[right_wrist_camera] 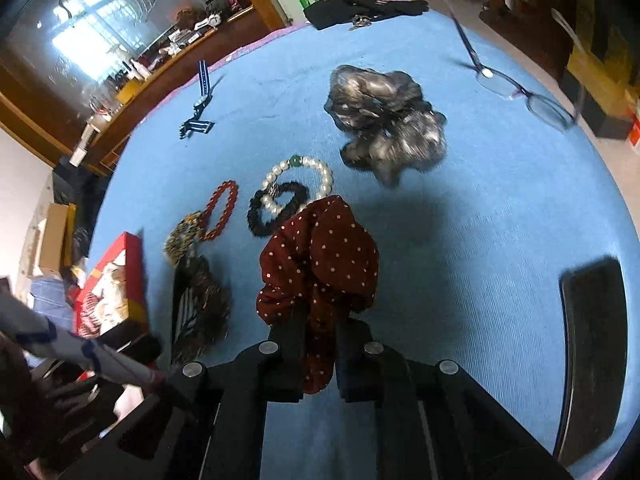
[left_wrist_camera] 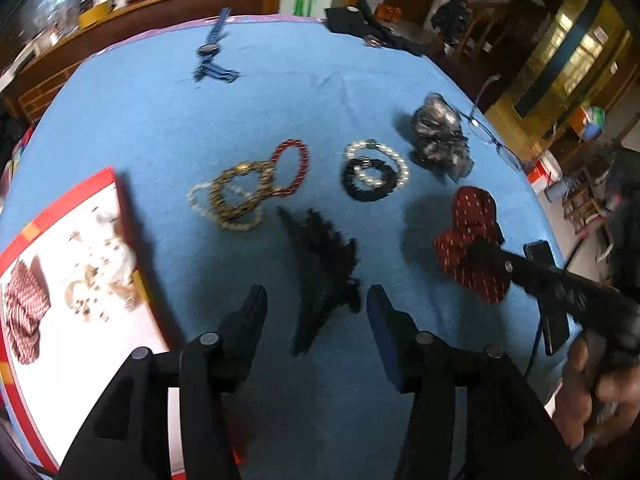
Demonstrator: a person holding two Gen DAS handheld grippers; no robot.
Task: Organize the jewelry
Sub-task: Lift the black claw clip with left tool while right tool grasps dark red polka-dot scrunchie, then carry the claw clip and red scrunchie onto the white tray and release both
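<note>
My right gripper [right_wrist_camera: 322, 332] is shut on a dark red polka-dot scrunchie [right_wrist_camera: 320, 256] and holds it above the blue cloth; the scrunchie also shows in the left wrist view [left_wrist_camera: 472, 244]. My left gripper [left_wrist_camera: 316, 304] is open and empty, its fingers either side of a black hair claw clip [left_wrist_camera: 324, 272]. Beaded bracelets lie mid-table: a red one [left_wrist_camera: 290, 166], a gold-brown one [left_wrist_camera: 240, 192], a pearl one [left_wrist_camera: 378, 162] over a black one [left_wrist_camera: 368, 182]. A red-rimmed box [left_wrist_camera: 64, 280] holding jewelry and a striped scrunchie sits at the left.
A grey furry scrunchie [left_wrist_camera: 440, 136] and glasses [right_wrist_camera: 520, 92] lie at the right. A blue striped watch [left_wrist_camera: 210, 50] lies far back. Black cloth [right_wrist_camera: 360, 4] sits at the far edge. A dark phone [right_wrist_camera: 592, 352] lies near the right edge.
</note>
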